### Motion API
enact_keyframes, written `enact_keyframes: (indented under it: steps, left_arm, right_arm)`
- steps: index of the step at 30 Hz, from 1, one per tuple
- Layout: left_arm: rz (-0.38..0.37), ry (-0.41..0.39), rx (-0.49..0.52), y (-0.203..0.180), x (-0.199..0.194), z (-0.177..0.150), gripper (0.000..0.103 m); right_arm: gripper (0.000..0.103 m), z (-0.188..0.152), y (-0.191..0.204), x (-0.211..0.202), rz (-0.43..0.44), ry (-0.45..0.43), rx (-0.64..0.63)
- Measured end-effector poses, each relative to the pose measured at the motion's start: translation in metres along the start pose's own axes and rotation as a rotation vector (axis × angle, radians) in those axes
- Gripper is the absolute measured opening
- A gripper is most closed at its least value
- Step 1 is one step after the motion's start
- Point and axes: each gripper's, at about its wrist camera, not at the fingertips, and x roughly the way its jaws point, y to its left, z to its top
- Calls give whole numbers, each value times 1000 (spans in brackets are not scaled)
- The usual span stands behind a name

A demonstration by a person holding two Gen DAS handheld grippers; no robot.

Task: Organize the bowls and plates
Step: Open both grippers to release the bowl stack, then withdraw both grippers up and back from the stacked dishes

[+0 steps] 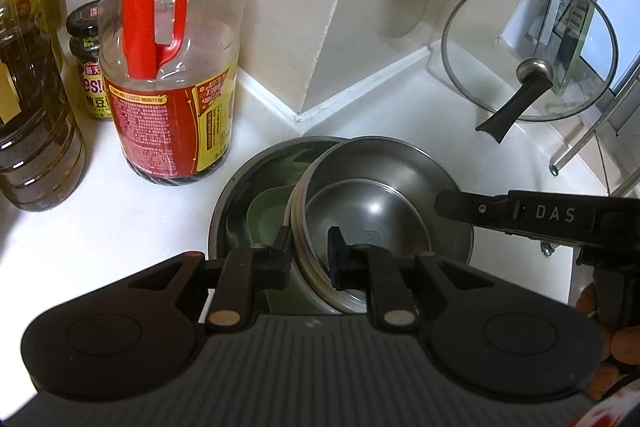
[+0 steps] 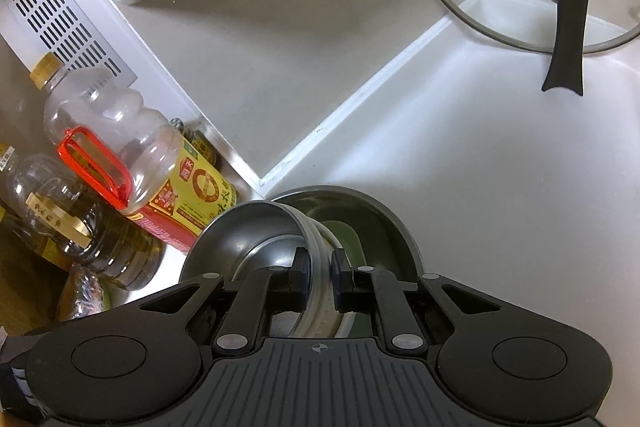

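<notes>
On the white surface, both the left gripper and right gripper clench the tilted steel bowl's rim, over a larger bowl.

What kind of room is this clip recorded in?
Most likely a home kitchen counter. Cooking oil bottles and a sauce jar stand in the corner of a white countertop, a glass pot lid leans at the back, and stacked steel bowls sit in front.

Warm, even indoor light, glare spots on the steel bowl, soft shadows, sharp focus, strong fisheye bending at edges.
</notes>
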Motion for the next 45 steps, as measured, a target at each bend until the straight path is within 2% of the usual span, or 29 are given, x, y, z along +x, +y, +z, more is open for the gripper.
enact_keyframes:
  steps: [6, 12, 13, 15, 16, 17, 18, 21, 25, 29, 35, 41, 45]
  left_arm:
    - [25, -19, 10, -3, -3, 0, 16]
    - [65, -91, 33, -9, -21, 1, 20]
    - [72, -111, 41, -11, -26, 0, 20]
    - [95, -164, 69, -17, -38, -3, 22]
    - [112, -193, 87, -20, -44, -7, 25]
    - [134, -224, 107, -24, -51, -11, 32]
    - [157, -250, 126, -28, -56, -17, 38]
    - [205, -291, 167, -35, -69, -32, 38]
    - [227, -305, 164, -39, -83, -53, 39]
    - [244, -307, 176, -48, -94, -76, 42]
    - [229, -294, 134, -59, -112, -111, 54]
    - [260, -259, 89, -75, -124, -146, 55]
    - [267, -227, 57, -89, -131, -169, 55]
  right_arm:
    - [11, -3, -1, -2, 10, -22, -3]
    - [15, -7, -3, -8, 32, -68, -14]
    - [19, -8, -2, -11, 36, -80, -19]
    - [35, -10, -3, -20, 52, -118, -32]
    - [48, -12, -2, -25, 61, -139, -40]
    - [55, -15, -2, -32, 70, -168, -56]
    - [57, -19, -2, -38, 74, -194, -74]
    - [58, -33, -6, -54, 73, -234, -115]
    - [59, -55, -11, -67, 60, -214, -148]
    - [59, -78, -17, -80, 83, -189, -162]
    - [59, -107, -22, -104, 99, -195, -190]
    - [59, -132, -34, -116, 107, -110, -154]
    - [59, -149, -40, -120, 85, -42, -175]
